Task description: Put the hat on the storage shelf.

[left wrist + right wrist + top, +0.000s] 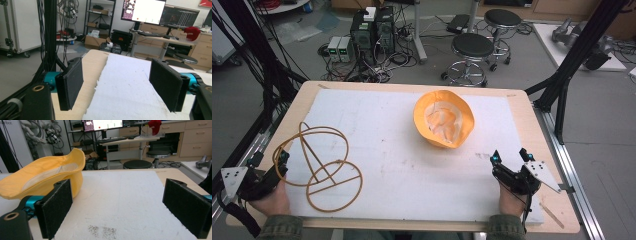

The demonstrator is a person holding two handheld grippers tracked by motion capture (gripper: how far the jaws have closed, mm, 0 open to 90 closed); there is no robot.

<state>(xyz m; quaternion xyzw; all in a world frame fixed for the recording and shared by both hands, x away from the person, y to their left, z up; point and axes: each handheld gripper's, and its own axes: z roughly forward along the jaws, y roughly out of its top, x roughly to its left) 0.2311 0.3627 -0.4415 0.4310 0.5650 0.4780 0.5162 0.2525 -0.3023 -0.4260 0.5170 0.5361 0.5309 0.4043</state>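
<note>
High view: right claw [510, 157] rests near the table's front right edge, jaws apart and empty, the yellow hat [444, 119] lying upside down well ahead of it. Left claw [282, 161], also apart and empty, sits beside the wire stand [319, 165] on the white mat [402, 165].

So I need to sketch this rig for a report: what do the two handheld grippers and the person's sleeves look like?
Both the left gripper and the right gripper are black, with teal joints, flat black padded fingers, a grey three-cornered plate and a trailing black cable. The sleeves are olive green with ribbed cuffs.
</note>
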